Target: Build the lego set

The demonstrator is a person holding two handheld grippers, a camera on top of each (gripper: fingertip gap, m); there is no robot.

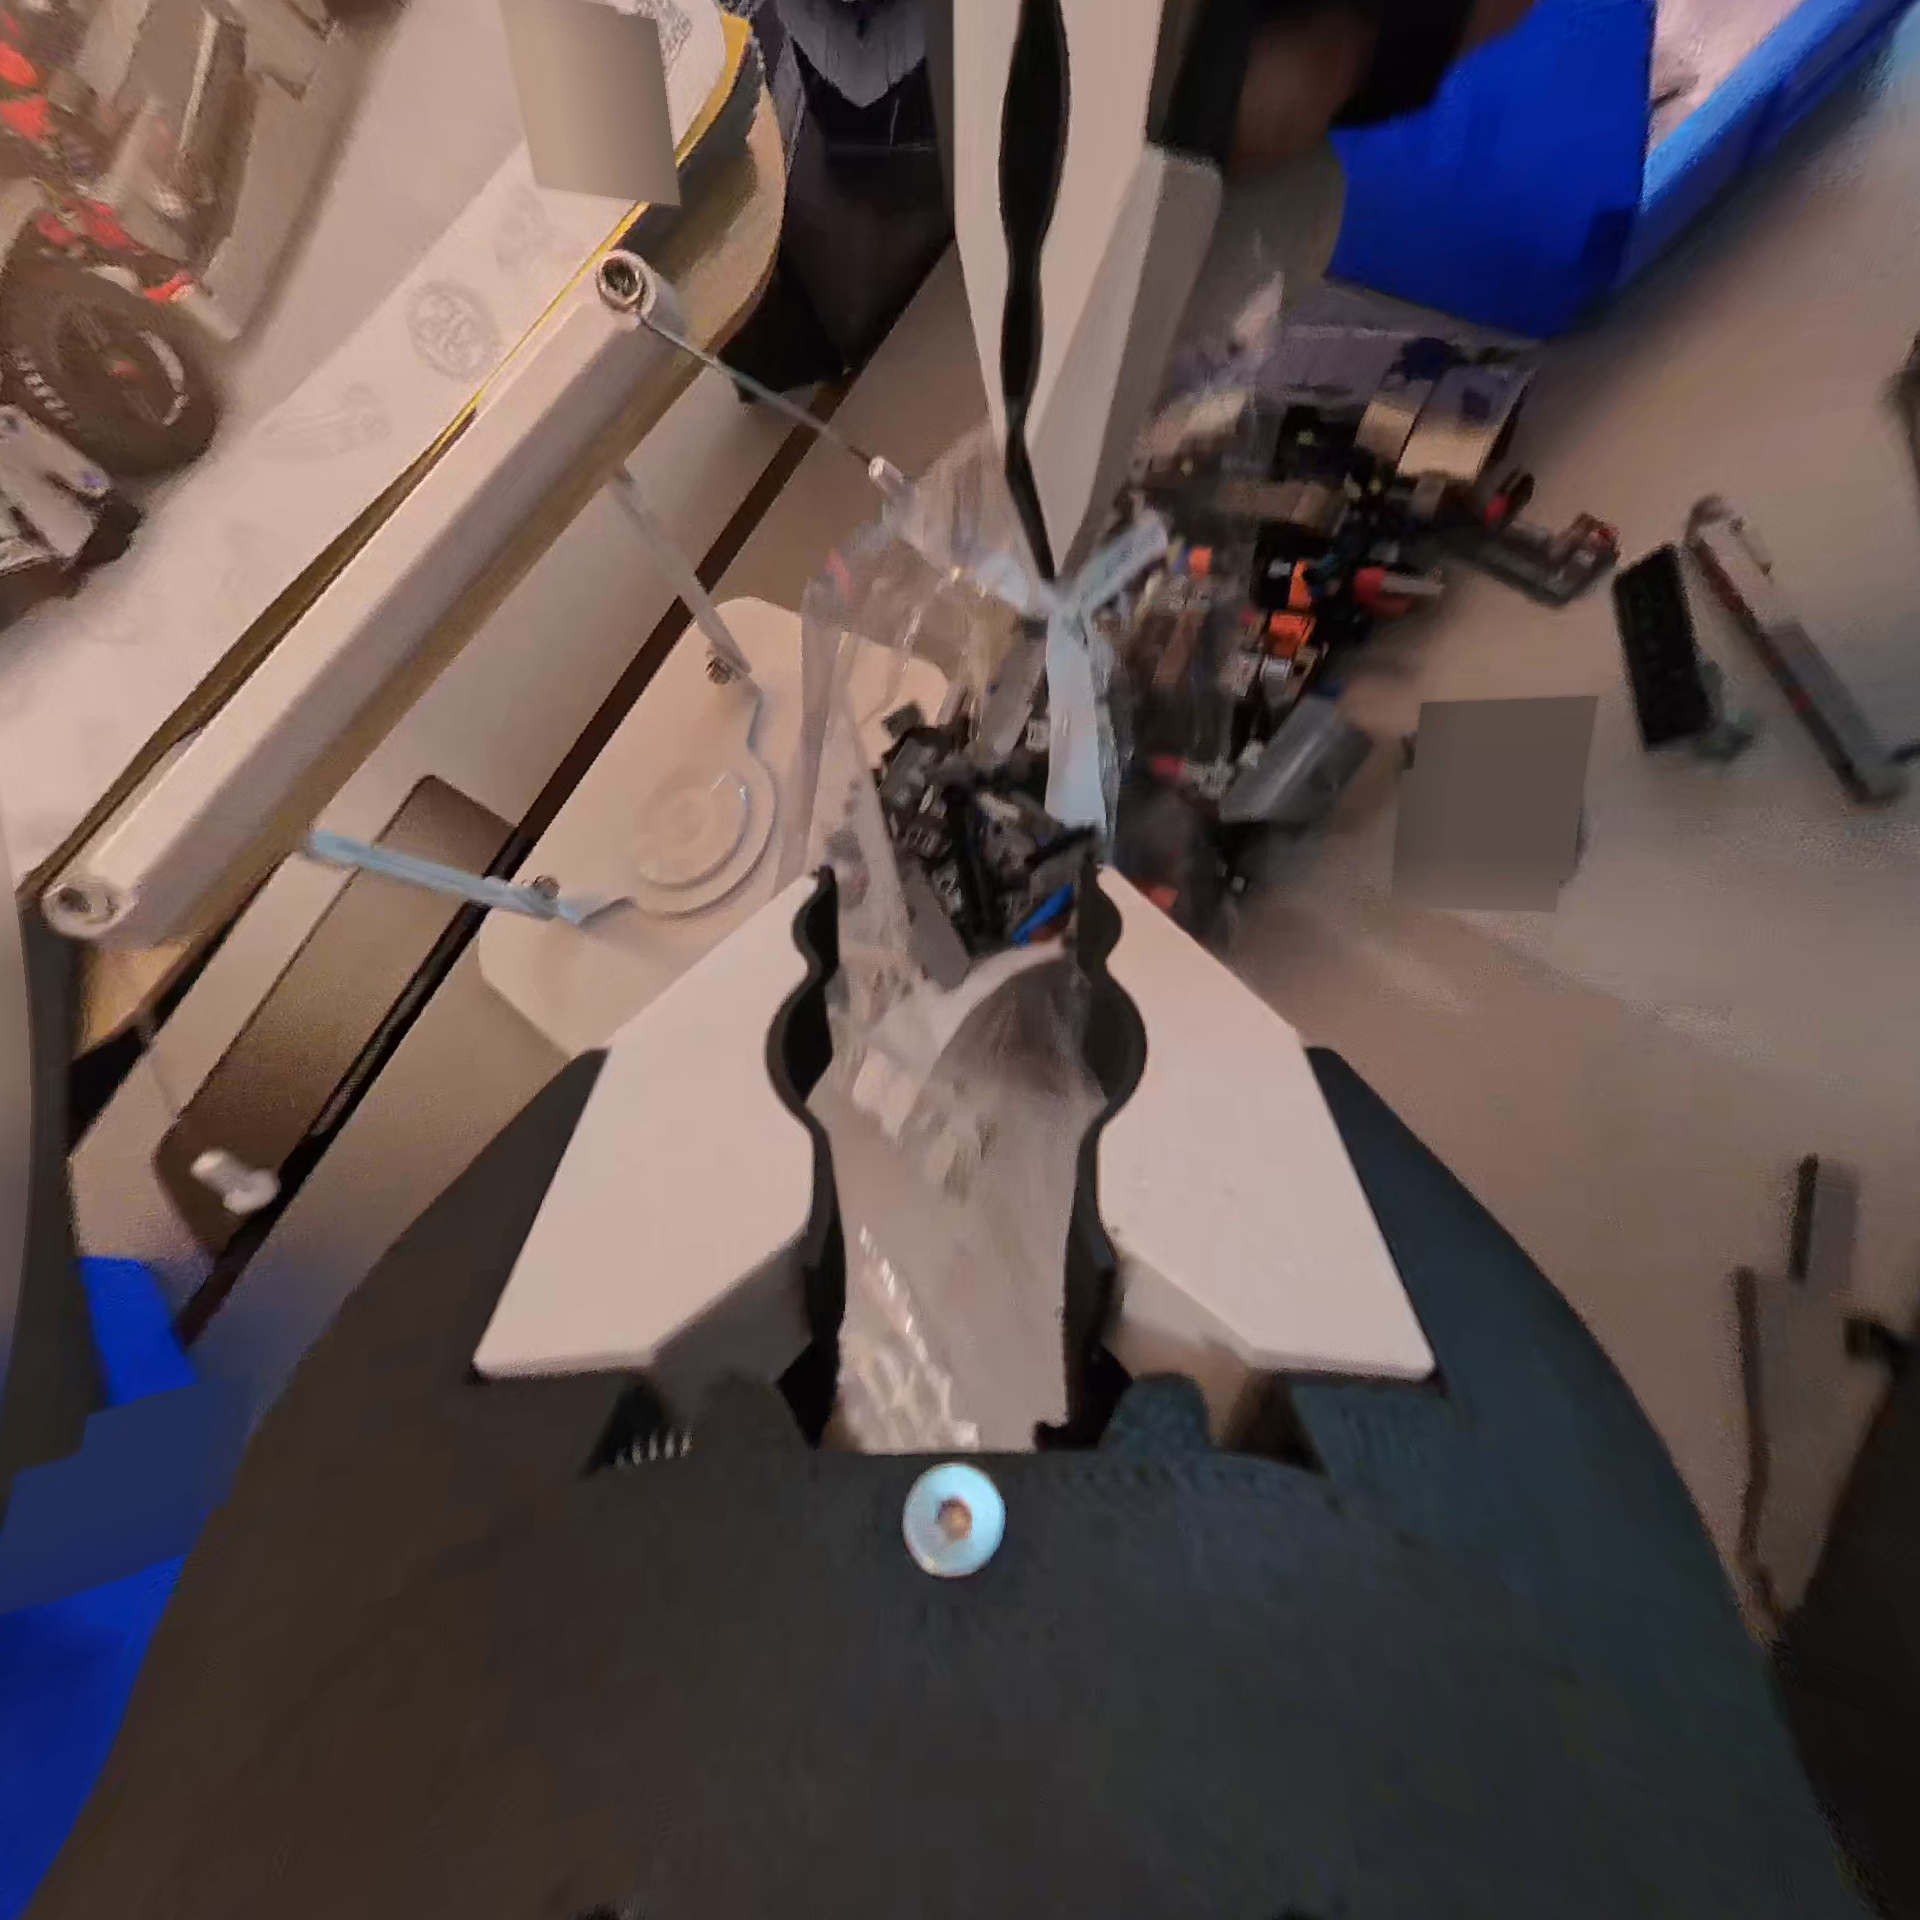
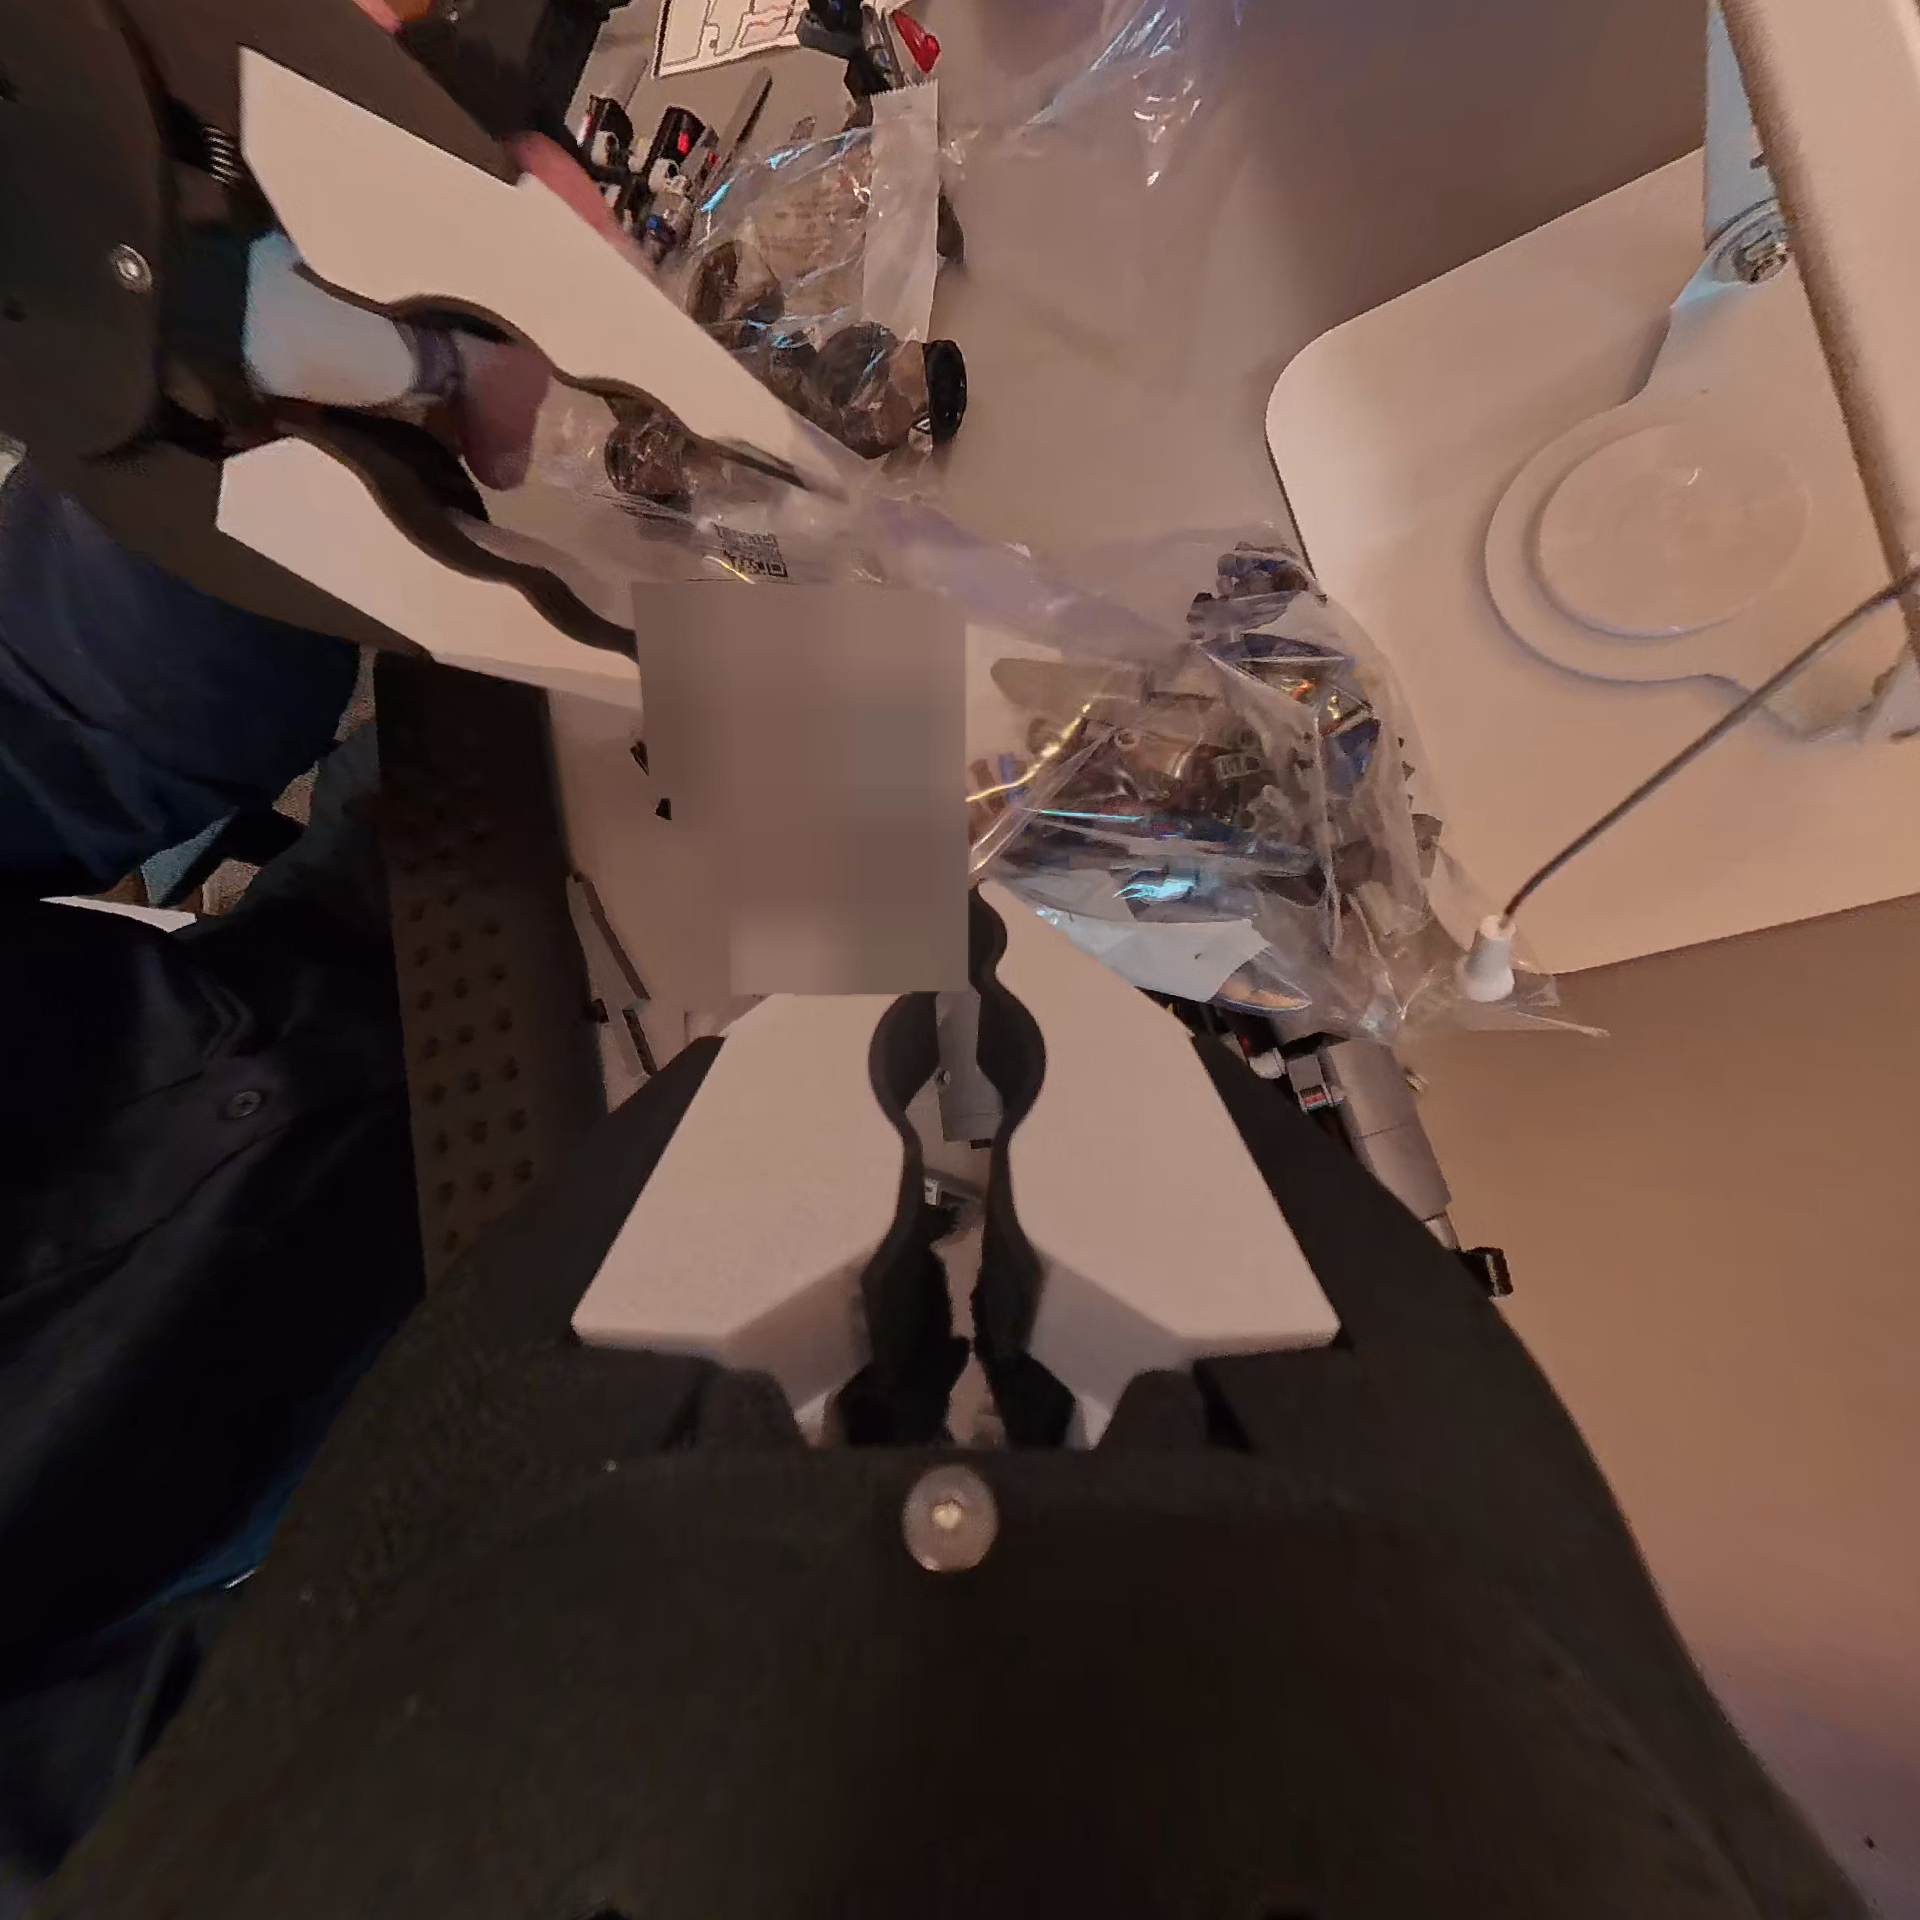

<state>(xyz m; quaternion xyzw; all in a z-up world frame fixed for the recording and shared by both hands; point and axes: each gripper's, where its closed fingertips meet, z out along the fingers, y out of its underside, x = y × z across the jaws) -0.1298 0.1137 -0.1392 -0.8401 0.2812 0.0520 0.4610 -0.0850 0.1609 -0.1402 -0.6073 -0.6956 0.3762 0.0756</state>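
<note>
**A:** Between the fingers of the left hand-held gripper, what is that?

**B:** A clear plastic bag of Lego parts. The fingers stand a little apart, with the bag's film bunched in the gap; it looks pinched at the tips, though motion blur makes that hard to confirm.

**A:** And the right hand-held gripper?

**B:** From the left wrist view it comes in from above, fingers closed almost to a slit, nipping a twisted fold of the same bag. Both grip the one bag off the worktop, pulling in opposite directions, most likely to tear it open.

**A:** Why hold it there?

**B:** Probably so the loose pieces drop near the build. Just beyond the bag lies the partly built Lego model, dark with orange and red bits, and farther off a black studded plate beside a long grey beam.

**A:** Anything else?

**B:** A white stand at the left, propping an open instruction booklet.
</note>
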